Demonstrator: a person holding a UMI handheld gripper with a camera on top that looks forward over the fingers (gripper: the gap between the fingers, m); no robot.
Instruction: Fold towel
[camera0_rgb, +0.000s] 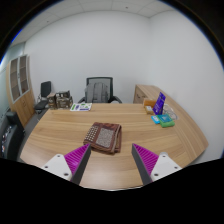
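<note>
A brown towel (103, 136) with a checked pattern lies folded in a small stack on the wooden table (60, 130), just ahead of my fingers. My gripper (112, 158) is open and empty, held above the table's near part. Its two magenta pads (75, 157) stand wide apart, with bare table between them. The towel is beyond the fingertips and nothing touches it.
An office chair (98, 91) stands behind the table's far edge. A turquoise box (164, 118) and a purple item (159, 102) sit at the table's far right. Books or papers (80, 106) lie at the far edge. Cluttered furniture (55, 99) stands at the left.
</note>
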